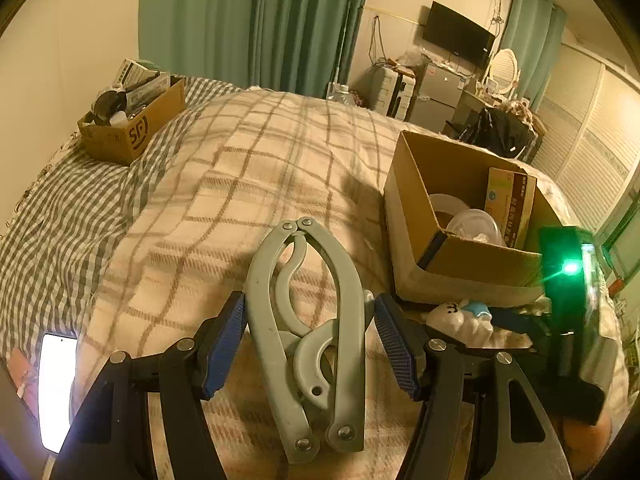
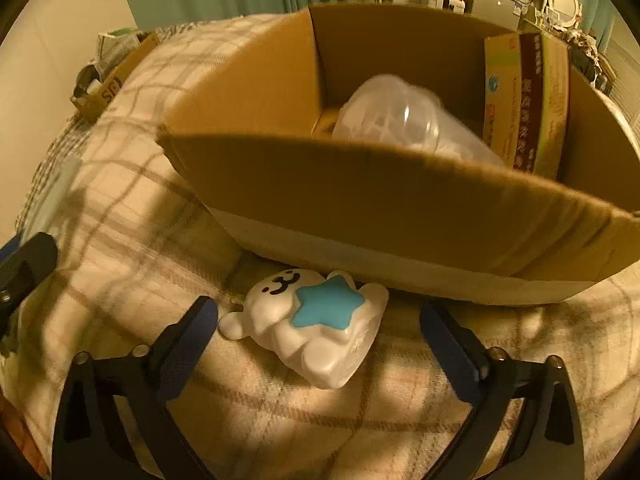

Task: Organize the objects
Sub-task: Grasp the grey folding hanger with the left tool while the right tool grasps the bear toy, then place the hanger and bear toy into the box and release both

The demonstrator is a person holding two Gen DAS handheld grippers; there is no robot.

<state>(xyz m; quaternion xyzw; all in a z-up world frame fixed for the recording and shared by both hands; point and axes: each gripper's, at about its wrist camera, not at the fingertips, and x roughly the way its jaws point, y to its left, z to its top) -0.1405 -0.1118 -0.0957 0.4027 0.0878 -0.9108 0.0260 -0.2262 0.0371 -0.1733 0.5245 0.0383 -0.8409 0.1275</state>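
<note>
A grey folding plastic hanger (image 1: pixel 308 332) lies on the plaid blanket between the open fingers of my left gripper (image 1: pixel 310 338); the pads stand just off its sides. A white bear toy with a blue star (image 2: pixel 312 324) lies on the blanket in front of a large cardboard box (image 2: pixel 360 208). My right gripper (image 2: pixel 318 344) is open around the toy, fingers apart from it. The toy (image 1: pixel 464 314) and box (image 1: pixel 416 208) also show in the left wrist view, at the right. The box holds clear plastic containers (image 2: pixel 400 120) and a yellow carton (image 2: pixel 524 100).
A smaller cardboard box (image 1: pixel 132 120) full of items sits far left on the bed (image 1: pixel 240 168). A lit phone (image 1: pixel 58 388) lies at the bed's left edge. The right gripper's body with a green light (image 1: pixel 568 280) is at the right. Curtains, TV and drawers stand beyond.
</note>
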